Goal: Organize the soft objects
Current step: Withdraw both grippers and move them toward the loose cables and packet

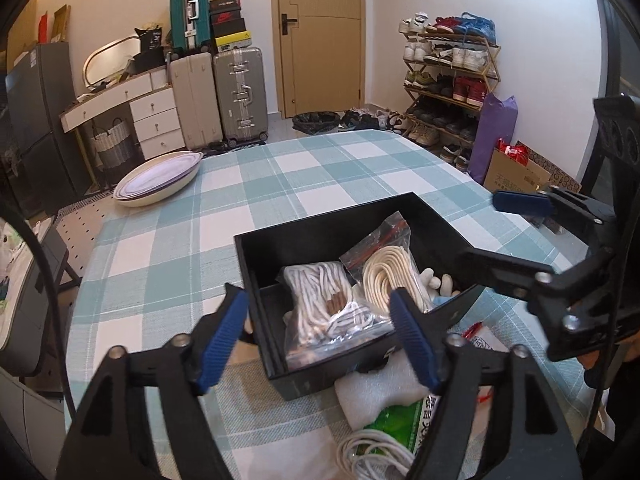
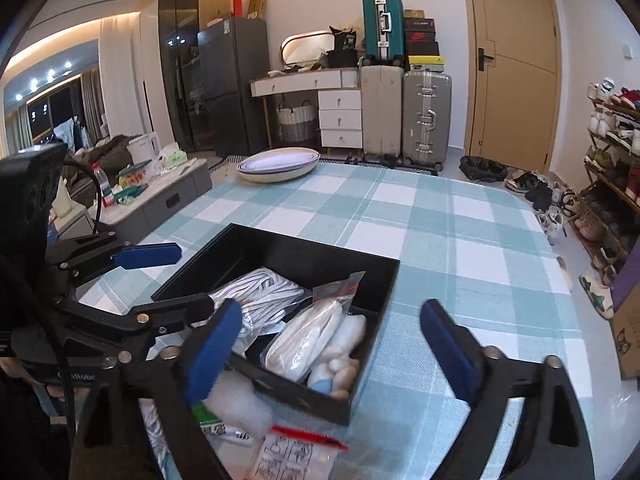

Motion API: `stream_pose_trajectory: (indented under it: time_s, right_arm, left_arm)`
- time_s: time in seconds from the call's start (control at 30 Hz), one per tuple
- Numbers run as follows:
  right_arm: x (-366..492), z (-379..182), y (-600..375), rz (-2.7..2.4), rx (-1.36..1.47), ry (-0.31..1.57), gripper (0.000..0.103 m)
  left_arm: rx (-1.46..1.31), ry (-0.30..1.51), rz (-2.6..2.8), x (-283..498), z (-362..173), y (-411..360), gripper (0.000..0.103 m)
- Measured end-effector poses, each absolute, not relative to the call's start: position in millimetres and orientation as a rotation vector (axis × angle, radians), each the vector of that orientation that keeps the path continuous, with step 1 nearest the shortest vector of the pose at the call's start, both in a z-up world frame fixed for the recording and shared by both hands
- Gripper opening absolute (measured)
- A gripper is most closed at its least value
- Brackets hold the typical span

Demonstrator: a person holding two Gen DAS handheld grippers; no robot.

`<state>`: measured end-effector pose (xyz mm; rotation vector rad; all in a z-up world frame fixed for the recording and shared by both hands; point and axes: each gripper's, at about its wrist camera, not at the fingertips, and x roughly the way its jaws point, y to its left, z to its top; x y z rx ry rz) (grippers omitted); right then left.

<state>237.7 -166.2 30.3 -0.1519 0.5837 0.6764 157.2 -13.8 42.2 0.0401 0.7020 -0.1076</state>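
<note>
A rigid black box [image 1: 320,248] sits on the checked-cloth bench [image 1: 280,184], holding crinkly clear bags of coiled white cord [image 1: 320,300] and cream rope [image 1: 386,276]. Both the left tool [image 1: 320,336] and right tool [image 2: 332,344] hang released, empty, just before the box.

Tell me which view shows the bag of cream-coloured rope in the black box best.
The left wrist view: the bag of cream rope faces the camera, coils clear. In the right wrist view the same bag is foreshortened and blurred, its coils indistinct.
</note>
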Motion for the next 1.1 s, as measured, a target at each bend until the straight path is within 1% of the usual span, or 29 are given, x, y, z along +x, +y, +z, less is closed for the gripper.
stream_pose_trajectory:
  time_s: [0.07, 0.13, 0.17, 0.2, 0.43, 0.67, 1.1]
  right_arm:
    - [228.0, 32.8, -174.2, 0.666, -0.145, 0.577, 0.102]
    - [219.7, 33.7, -181.6, 0.663, -0.127, 0.572, 0.102]
    - [214.7, 33.5, -185.2, 0.666, -0.117, 0.573, 0.102]
    - [209.9, 33.1, -188.3, 0.665, -0.109, 0.570, 0.102]
    - [181.7, 20.8, -202.8, 0.668, -0.090, 0.594, 0.103]
    - [163.4, 17.2, -210.8, 0.664, -0.098, 0.595, 0.103]
    - [160.6, 13.6, -210.9, 0.680, -0.126, 0.615, 0.103]
  left_arm:
    - [0.027, 0.684, -0.102, 146.8, 45.8, -10.1, 0.083]
    - [0.018, 0.678, -0.102, 138.2, 47.0, -6.7, 0.091]
    - [0.012, 0.669, -0.094, 132.5, 47.6, -4.8, 0.102]
    - [0.006, 0.653, -0.087, 125.8, 48.4, -3.0, 0.103]
    - [-0.016, 0.641, -0.065, 94.0, 40.8, 6.0, 0.103]
    - [-0.026, 0.667, -0.054, 74.7, 33.4, 6.1, 0.103]
    - [-0.007, 0.731, -0.109, 53.9, 20.1, -12.9, 0.103]
